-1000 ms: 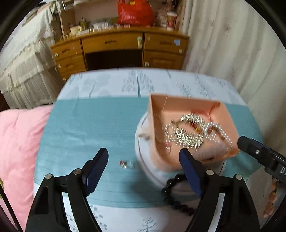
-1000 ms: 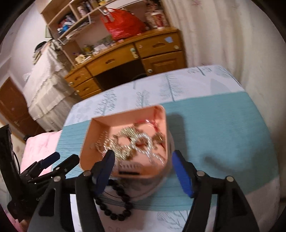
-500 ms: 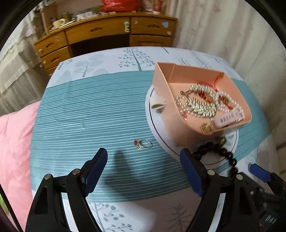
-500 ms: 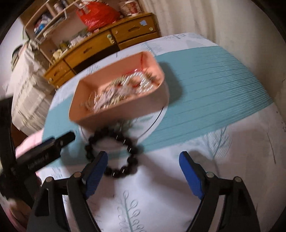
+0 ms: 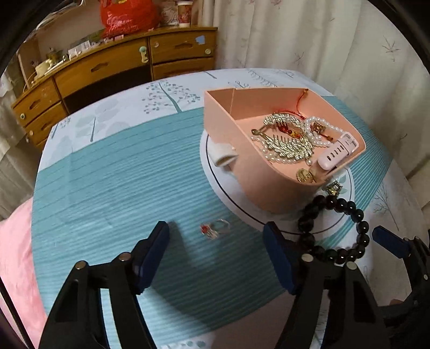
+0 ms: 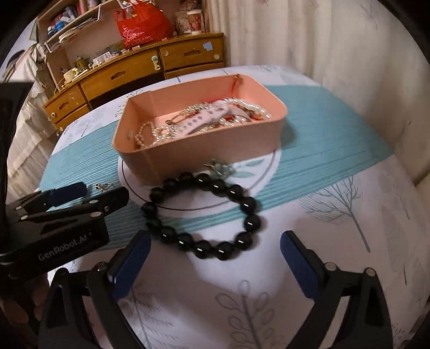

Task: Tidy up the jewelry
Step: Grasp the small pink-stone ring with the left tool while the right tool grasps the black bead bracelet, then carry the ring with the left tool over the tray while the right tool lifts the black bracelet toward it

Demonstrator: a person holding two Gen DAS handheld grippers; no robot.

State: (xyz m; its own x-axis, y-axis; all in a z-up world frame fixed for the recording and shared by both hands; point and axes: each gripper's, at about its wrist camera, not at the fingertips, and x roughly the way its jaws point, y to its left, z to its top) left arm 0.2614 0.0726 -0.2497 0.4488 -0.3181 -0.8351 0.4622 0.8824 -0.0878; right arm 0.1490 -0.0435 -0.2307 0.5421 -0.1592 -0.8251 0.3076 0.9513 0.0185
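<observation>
A wooden dresser (image 5: 113, 69) with a red bag (image 6: 143, 22) on top is seen at the back of the room, next to pale curtains (image 5: 322, 40). The worktop (image 5: 107, 171) is covered by a cloth with teal stripes and printed trees. A white round plate (image 5: 242, 206) is set on it, and a pink box (image 5: 268, 182) is carried by the plate. Inside the box a pearl strand (image 5: 317, 123), a gold ornament (image 5: 287, 145), a red cord (image 5: 302, 104) and a white strap (image 5: 338, 151) are heaped together. A black bead bracelet (image 6: 204, 214) is laid half on the plate's near rim and half on the cloth, just in front of the box. A small ring with a red stone (image 5: 215, 229) is seen on the teal stripes, left of the plate. The left gripper (image 5: 216, 253) is held released, its blue pads spread wide, with the ring lying just ahead of the gap between them. The right gripper (image 6: 215, 265) is likewise held released, and the bracelet lies just beyond its fingertips, untouched.
</observation>
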